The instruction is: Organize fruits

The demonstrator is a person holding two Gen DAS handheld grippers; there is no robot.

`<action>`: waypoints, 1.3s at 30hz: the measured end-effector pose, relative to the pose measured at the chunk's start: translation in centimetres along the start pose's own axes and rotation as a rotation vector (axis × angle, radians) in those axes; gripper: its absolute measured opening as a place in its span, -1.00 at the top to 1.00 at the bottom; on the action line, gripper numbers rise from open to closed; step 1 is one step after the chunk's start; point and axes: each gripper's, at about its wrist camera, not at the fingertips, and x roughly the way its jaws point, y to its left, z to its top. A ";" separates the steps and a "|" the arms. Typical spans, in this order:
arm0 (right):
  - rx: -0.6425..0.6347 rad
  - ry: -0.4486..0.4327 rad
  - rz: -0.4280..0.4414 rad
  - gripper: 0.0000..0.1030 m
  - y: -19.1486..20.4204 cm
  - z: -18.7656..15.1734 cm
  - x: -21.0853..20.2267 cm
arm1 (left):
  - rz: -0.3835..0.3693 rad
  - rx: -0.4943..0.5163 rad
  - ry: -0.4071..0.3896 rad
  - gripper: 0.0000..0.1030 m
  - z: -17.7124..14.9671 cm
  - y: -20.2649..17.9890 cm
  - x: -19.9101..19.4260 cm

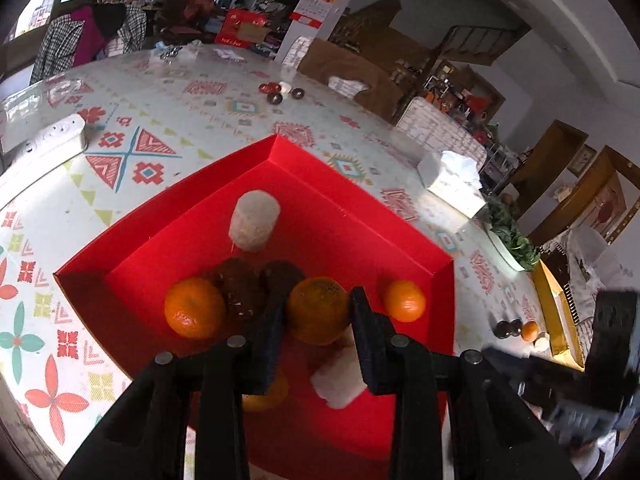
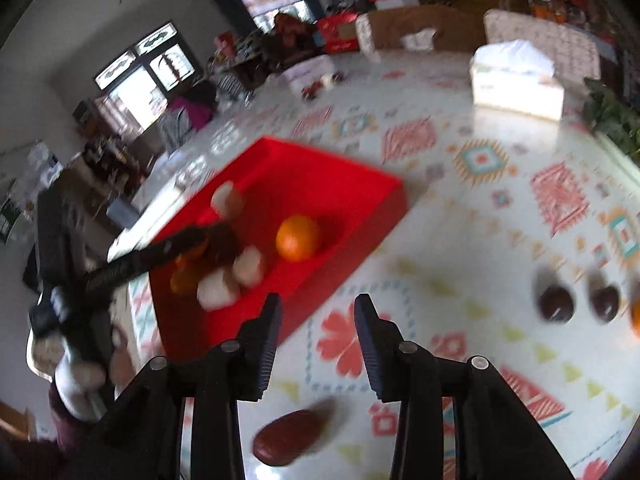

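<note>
A red tray on the patterned table holds three oranges, two dark round fruits and white foam-wrapped fruits. My left gripper hovers in the tray with its fingers on either side of the middle orange; contact is unclear. Another orange lies left, a small one right. My right gripper is open and empty above the table beside the tray. A dark red fruit lies below it. Two dark fruits and an orange edge lie at right.
A tissue box stands at the far side of the table, with green leaves beside it. A white power strip lies at left. Small dark items sit far back. A gold box is at right.
</note>
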 end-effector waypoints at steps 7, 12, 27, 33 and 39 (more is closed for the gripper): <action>-0.047 0.052 -0.047 0.11 1.0 -3.7 -0.2 | 0.002 -0.029 -0.036 -0.03 0.5 0.7 -1.4; -0.108 0.041 -0.166 0.00 2.0 -6.1 -1.4 | -0.015 -0.033 -0.057 -0.05 0.6 0.5 -2.5; -0.087 0.018 -0.184 0.49 1.8 -6.1 -2.6 | -0.020 -0.061 -0.084 -0.07 0.1 1.1 -4.2; -0.121 -0.060 -0.096 0.67 4.4 -1.1 -2.7 | -0.005 -0.092 -0.100 -0.07 0.2 2.5 -4.9; -0.184 -0.078 -0.086 0.67 6.9 3.4 -0.3 | 0.006 -0.116 -0.095 -0.07 0.1 3.9 -5.1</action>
